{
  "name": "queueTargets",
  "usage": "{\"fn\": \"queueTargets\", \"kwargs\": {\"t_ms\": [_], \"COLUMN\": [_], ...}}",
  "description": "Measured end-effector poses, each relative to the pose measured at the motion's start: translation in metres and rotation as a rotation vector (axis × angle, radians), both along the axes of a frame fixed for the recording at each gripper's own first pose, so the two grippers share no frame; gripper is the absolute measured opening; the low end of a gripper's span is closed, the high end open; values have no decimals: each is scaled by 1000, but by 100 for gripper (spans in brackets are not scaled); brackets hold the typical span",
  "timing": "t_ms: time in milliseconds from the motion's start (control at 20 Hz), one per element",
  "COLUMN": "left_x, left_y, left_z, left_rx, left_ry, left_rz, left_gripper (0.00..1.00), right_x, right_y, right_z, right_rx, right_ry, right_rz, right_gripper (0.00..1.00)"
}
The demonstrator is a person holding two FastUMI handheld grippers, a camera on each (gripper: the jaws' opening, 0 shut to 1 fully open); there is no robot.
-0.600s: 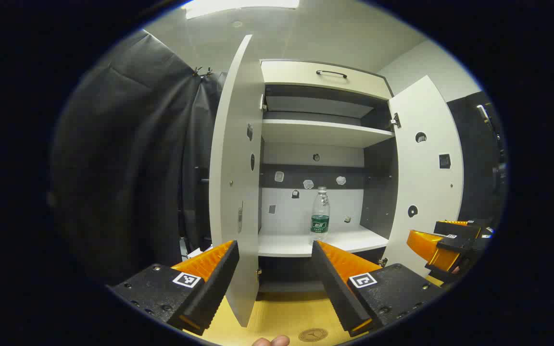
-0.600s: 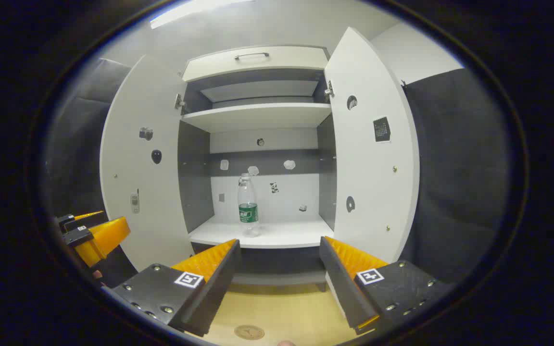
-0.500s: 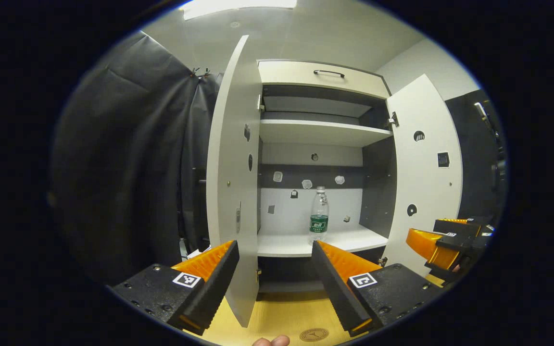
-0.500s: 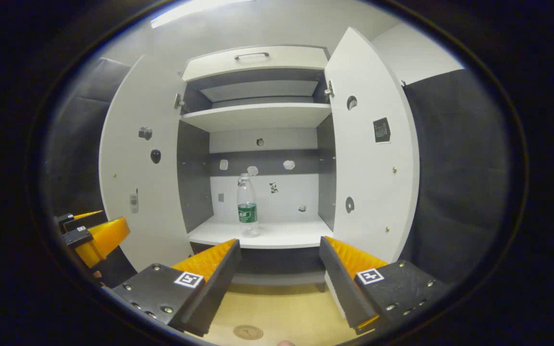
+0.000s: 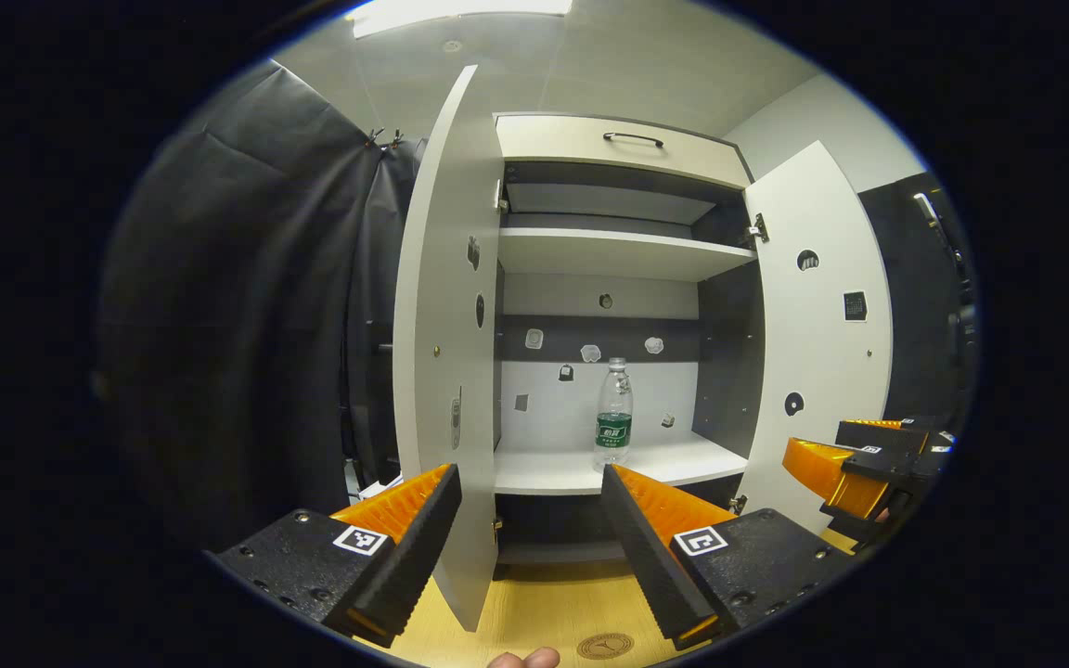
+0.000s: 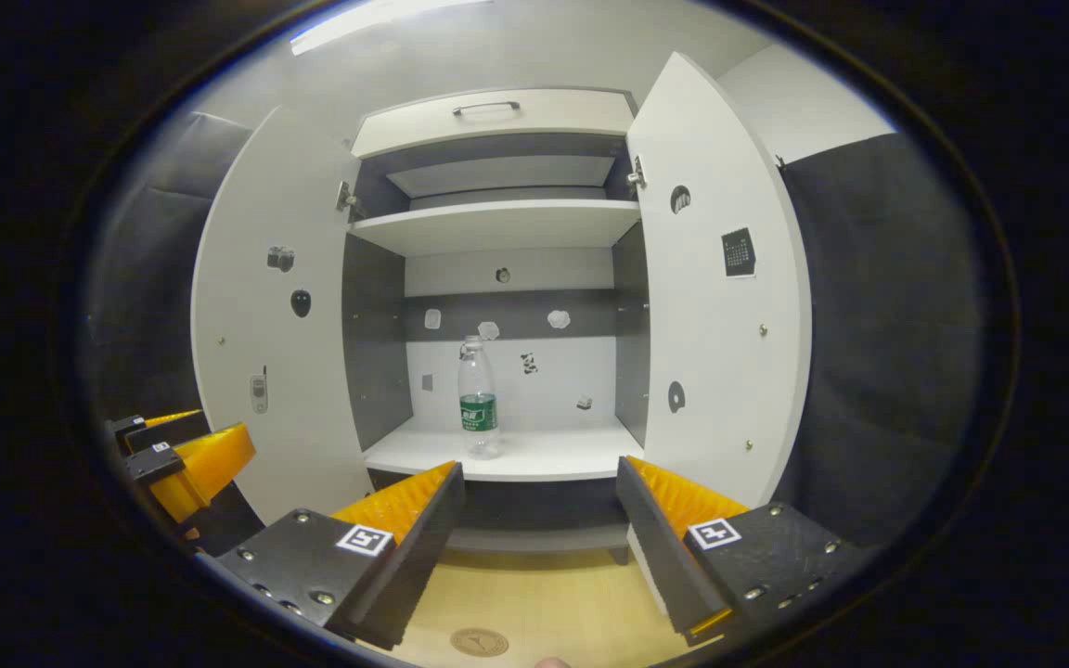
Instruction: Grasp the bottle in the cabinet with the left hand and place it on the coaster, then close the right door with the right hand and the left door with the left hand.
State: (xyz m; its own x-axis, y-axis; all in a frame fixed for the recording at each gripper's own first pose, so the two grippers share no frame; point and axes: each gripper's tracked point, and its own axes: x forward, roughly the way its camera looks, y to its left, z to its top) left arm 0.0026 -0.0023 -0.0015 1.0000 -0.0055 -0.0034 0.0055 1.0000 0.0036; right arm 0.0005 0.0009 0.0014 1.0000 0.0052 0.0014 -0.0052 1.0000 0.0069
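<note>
I see both views lit from a ceiling lamp [image 5: 460, 11] overhead, glaring white. The cabinet [image 6: 497, 232] ahead is bright and sharp; its recess under the shelf [image 6: 497, 223] sits shadowed. Straight edges bow strongly toward the rims, where things darken.

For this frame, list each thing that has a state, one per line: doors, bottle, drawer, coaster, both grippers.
Left door: open.
Right door: open.
Bottle: upright on the lower shelf, cap on, ungrasped.
Top drawer: shut.
Coaster: on the wooden surface, nothing on it.
Left gripper: open, holding nothing, short of the cabinet.
Right gripper: open, holding nothing.
</note>
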Motion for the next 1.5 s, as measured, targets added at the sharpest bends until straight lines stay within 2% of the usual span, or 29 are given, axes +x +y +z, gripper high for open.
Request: {"fn": "queueTargets", "kwargs": {"t_ms": [400, 650, 1150, 1200, 1250, 1500], "left_x": [7, 30, 131, 144, 155, 209], "left_y": [-9, -26, -80, -84, -89, -108], "left_z": [-5, -7, -7, -7, -7, -9], "left_rx": [16, 24, 25, 29, 34, 52], "left_ry": [9, 3, -23, -25, -28, -32], "left_rz": [-15, -43, -120, -123, -127, -138], "left_gripper": [96, 96, 96, 100, 96, 96], "right_x": [2, 7, 15, 15, 16, 21], "right_y": [-3, -10, -33, -35, -37, -43], "right_z": [0, -1, -11, -11, -11, -12], "right_rx": [-6, -15, -45, -48, -53, -65], "right_ry": [2, 9, 42, 44, 46, 55], "right_rz": [-12, -15, -43, -47, -50, -57], "right_gripper": [100, 100, 100, 100, 100, 100]}}
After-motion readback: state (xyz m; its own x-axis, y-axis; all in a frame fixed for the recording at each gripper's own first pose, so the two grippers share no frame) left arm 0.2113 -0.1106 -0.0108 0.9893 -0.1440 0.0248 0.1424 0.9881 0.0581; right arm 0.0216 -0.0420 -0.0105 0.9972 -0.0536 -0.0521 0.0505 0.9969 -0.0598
